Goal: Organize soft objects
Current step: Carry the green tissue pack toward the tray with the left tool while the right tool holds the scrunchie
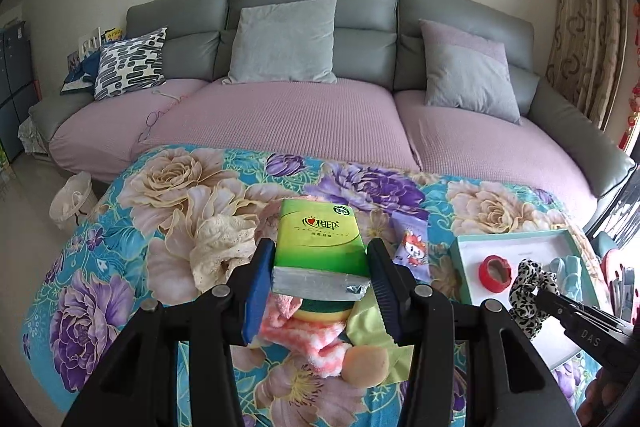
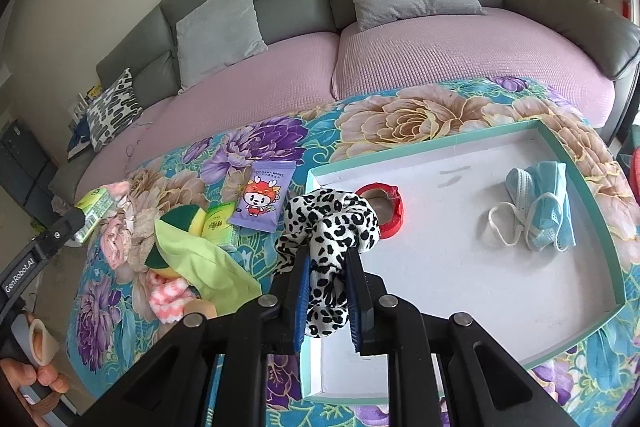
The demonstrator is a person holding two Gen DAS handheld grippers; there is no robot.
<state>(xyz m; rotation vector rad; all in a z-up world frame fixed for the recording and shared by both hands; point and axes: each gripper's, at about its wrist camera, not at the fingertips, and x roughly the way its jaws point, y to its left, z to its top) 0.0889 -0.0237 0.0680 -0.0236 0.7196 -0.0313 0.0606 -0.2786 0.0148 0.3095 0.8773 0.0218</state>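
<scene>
My left gripper is shut on a green tissue pack and holds it above a pile of soft items: a pink-white cloth, a yellow-green sponge and a lime cloth. My right gripper is shut on a leopard-print scrunchie over the left edge of the white tray. The tray holds a red tape roll and blue face masks. The scrunchie also shows in the left wrist view.
A purple wipes pack and a second green tissue pack lie on the floral-covered table. A cream lace cloth lies left of the pile. A grey sofa with cushions stands behind; a wastebasket stands at the left.
</scene>
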